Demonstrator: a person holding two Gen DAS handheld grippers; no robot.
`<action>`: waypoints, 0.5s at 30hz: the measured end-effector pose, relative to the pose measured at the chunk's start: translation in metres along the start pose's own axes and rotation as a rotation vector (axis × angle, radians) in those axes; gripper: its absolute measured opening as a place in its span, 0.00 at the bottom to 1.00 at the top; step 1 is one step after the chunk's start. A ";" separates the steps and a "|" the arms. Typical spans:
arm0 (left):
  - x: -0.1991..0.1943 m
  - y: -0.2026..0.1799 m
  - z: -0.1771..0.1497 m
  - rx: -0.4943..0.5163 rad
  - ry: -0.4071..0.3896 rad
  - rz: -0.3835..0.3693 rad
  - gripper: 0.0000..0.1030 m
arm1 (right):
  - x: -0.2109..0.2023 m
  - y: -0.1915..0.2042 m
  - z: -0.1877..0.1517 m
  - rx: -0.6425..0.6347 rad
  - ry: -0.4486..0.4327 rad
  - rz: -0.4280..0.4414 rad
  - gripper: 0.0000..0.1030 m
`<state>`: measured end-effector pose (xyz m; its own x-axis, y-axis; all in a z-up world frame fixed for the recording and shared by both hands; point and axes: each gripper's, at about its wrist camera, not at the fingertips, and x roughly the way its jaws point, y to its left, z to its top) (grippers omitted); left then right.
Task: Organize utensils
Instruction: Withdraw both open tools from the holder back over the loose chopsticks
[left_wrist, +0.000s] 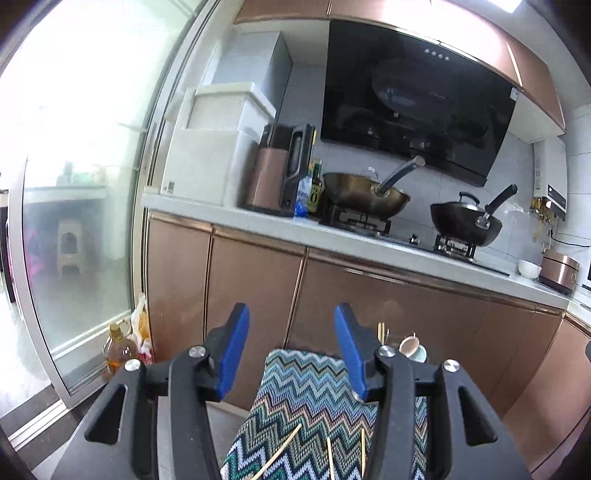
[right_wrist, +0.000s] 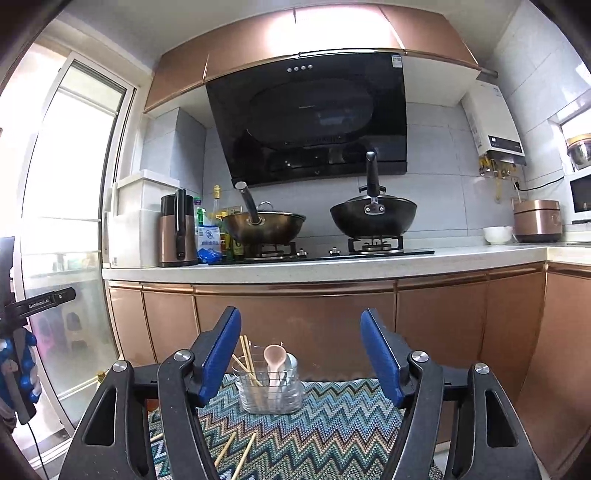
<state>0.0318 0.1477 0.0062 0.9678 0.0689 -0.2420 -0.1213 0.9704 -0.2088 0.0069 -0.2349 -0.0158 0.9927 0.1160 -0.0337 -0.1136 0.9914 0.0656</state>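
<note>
left gripper (left_wrist: 291, 350): jaws part-open, nothing between the blue pads; in the left wrist view it hangs over the far edge of the zigzag cloth (left_wrist: 310, 398), lower centre of frame.
loose chopsticks (left_wrist: 280, 456): thin pale sticks lying flat on the cloth at the bottom of the left wrist view, three visible, splayed apart. The right wrist view shows them at bottom left of centre (right_wrist: 226, 454).
chopstick handling: looks like bamboo or wood, so light and stiff. Round and thin, likely to roll or pivot in the pads. Flat on soft cloth means little clearance underneath. My call: pinch near mid-length, across the stick, one at a time.
utensil holder (right_wrist: 271, 387): clear container with wire frame, upright on the cloth, centre of the right wrist view, framed between the right jaws but well ahead of them.
holder contents: a few chopsticks (right_wrist: 248, 360) leaning left, a pink spoon (right_wrist: 274, 356) upright, a pale spoon behind it, partly hidden.
holder handling: light, probably tips if nudged high, so drop sticks in from above without touching the rim.
spoons: appear ceramic, smooth, chip-prone.
right gripper (right_wrist: 301, 356): jaws wide, empty, pointing about level at the holder.
</note>
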 end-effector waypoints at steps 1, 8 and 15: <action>0.003 0.000 -0.002 0.001 0.012 0.000 0.45 | 0.001 -0.001 -0.002 0.000 0.008 -0.004 0.65; 0.026 -0.004 -0.032 0.029 0.126 -0.013 0.45 | 0.019 -0.005 -0.024 0.008 0.088 -0.019 0.65; 0.049 -0.017 -0.064 0.072 0.210 -0.016 0.45 | 0.039 -0.002 -0.047 0.006 0.178 0.002 0.65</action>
<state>0.0675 0.1194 -0.0630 0.9013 0.0112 -0.4331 -0.0832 0.9856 -0.1475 0.0438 -0.2297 -0.0641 0.9695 0.1271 -0.2097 -0.1144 0.9908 0.0719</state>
